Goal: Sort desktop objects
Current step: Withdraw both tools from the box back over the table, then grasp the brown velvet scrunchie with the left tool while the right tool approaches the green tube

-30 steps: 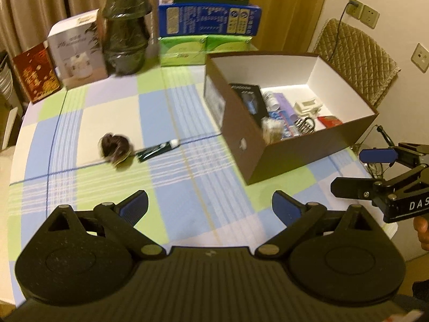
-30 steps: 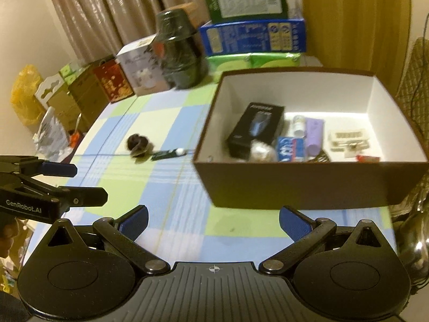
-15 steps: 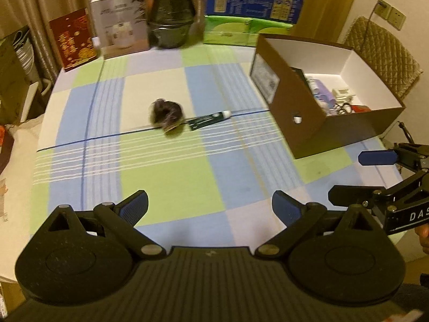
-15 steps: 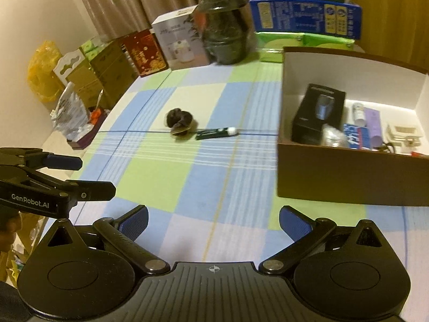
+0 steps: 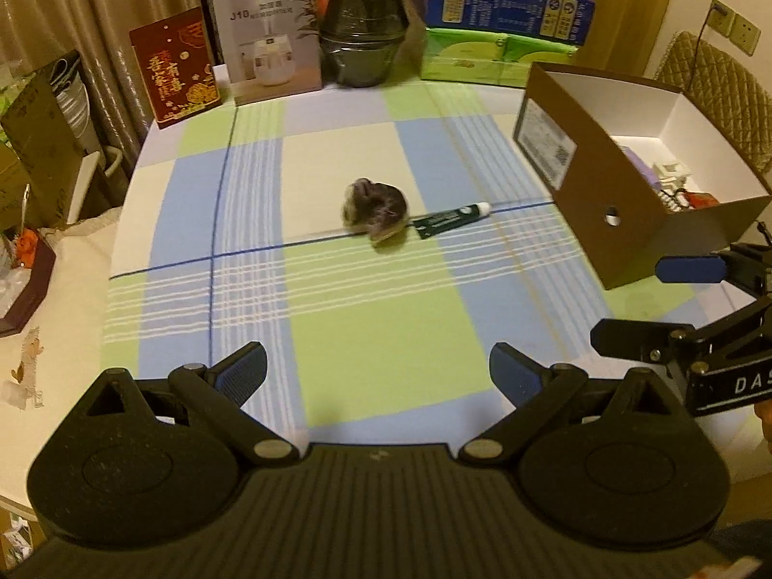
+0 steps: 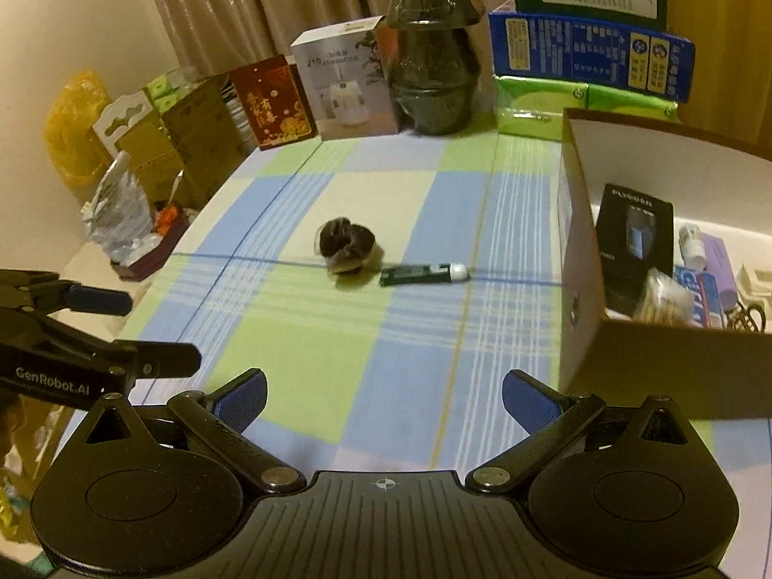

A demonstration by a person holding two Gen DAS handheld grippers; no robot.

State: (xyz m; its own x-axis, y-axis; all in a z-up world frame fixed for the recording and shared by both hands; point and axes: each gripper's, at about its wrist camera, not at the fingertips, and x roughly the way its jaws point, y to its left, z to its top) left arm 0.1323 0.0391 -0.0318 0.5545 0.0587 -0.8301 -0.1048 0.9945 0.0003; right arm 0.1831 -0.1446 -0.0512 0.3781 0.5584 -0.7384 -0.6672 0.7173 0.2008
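Lying mid-table just beside the dark scrunchie, well apart from the brown box, looking light, slim and slippery, best pinched across its middle: green tube, with left gripper and right gripper both gaping empty.

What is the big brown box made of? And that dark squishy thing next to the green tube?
The box looks like matte cardboard: thin flat walls, brown outside, white inside. The dark lump looks like soft gathered fabric, perhaps a scrunchie; it is too blurred to be sure. The tube seems to be glossy plastic with a white cap.
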